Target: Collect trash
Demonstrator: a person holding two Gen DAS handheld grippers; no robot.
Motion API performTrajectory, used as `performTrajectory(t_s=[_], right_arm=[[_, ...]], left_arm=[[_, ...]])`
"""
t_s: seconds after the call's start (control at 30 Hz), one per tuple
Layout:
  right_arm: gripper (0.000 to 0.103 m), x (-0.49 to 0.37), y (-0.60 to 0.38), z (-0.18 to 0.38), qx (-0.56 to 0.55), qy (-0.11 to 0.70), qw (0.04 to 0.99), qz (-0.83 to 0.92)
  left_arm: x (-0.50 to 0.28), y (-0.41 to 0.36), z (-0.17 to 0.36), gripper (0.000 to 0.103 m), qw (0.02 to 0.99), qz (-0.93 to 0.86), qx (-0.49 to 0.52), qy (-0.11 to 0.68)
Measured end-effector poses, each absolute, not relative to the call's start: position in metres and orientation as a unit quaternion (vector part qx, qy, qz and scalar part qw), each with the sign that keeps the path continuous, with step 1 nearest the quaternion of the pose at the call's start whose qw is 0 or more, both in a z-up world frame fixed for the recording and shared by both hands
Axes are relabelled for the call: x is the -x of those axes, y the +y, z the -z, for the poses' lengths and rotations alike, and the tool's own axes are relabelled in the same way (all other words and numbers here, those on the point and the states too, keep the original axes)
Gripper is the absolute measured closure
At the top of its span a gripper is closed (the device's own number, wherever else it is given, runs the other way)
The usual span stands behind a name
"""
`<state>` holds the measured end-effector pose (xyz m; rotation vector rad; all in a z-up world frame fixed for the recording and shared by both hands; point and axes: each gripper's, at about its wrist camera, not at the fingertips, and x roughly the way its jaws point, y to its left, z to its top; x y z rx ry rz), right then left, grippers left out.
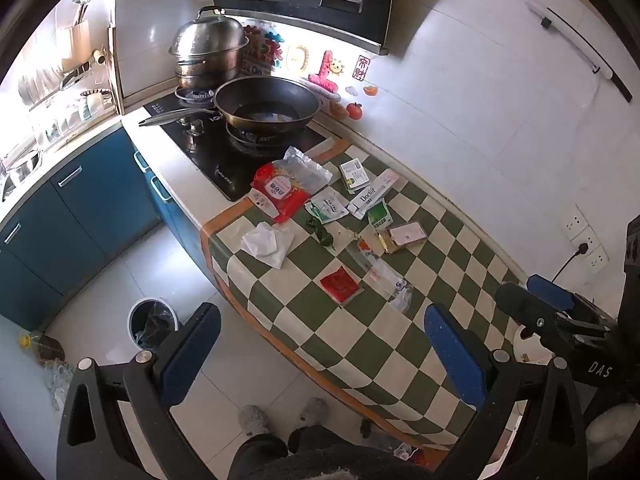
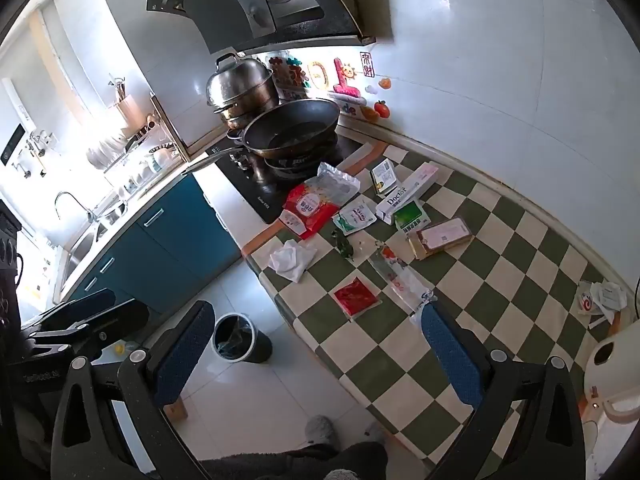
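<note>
Trash lies scattered on the green-and-cream checkered cloth (image 1: 360,344): a small red sachet (image 1: 339,283) (image 2: 355,294), a clear plastic wrapper (image 1: 386,276) (image 2: 404,280), a crumpled white tissue (image 1: 266,242) (image 2: 291,259), a large red-and-clear bag (image 1: 280,192) (image 2: 310,206), a white "Doctor" box (image 1: 370,195) (image 2: 404,196), green-and-white packets (image 1: 329,209) and a brown box (image 1: 404,236) (image 2: 442,236). A bin (image 1: 152,322) (image 2: 236,336) stands on the floor. My left gripper (image 1: 320,356) is open and empty above the counter's near edge. My right gripper (image 2: 316,356) is open and empty too.
A black wok (image 1: 266,104) and a steel steamer pot (image 1: 210,50) sit on the stove at the back. Blue cabinets (image 1: 92,196) and a sink run along the left. A white appliance (image 2: 612,364) stands at the right. More crumpled paper (image 2: 602,300) lies near it.
</note>
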<state>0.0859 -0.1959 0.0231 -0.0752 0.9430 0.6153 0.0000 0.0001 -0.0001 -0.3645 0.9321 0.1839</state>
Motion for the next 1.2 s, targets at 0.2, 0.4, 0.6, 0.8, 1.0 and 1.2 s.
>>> performTrajectory(t_s=[0.2,0.4,0.6,0.8,1.0,1.2], right_arm=[[0.0,-0.087,-0.195,-0.025,0.038,0.446,0.845,-0.291],[0.0,-0.088,-0.194,-0.027,0.038,0.447,0.845,-0.291],[0.0,-0.086,-0.188,-0.024,0.035,0.449,0.844,-0.292],[0.0,-0.086,-0.186,-0.023,0.035,0.45,0.843,-0.293],[0.0,-0.084,-0.18,-0.021,0.032,0.45,0.842,-0.297],[0.0,-0.086,-0.182,-0.023,0.032,0.45,0.841,-0.297]], left_arm=[[0.0,0.0,0.0,0.0,0.873,-0.087,0.178,0.446],[0.0,0.0,0.0,0.0,0.872,-0.086,0.181,0.446],[0.0,0.0,-0.001,0.0,0.872,-0.084,0.182,0.446],[-0.002,0.003,0.007,0.0,0.871,-0.082,0.184,0.447],[-0.004,0.004,0.009,0.0,0.871,-0.077,0.186,0.449],[-0.004,0.005,0.003,0.0,0.869,-0.068,0.195,0.449]])
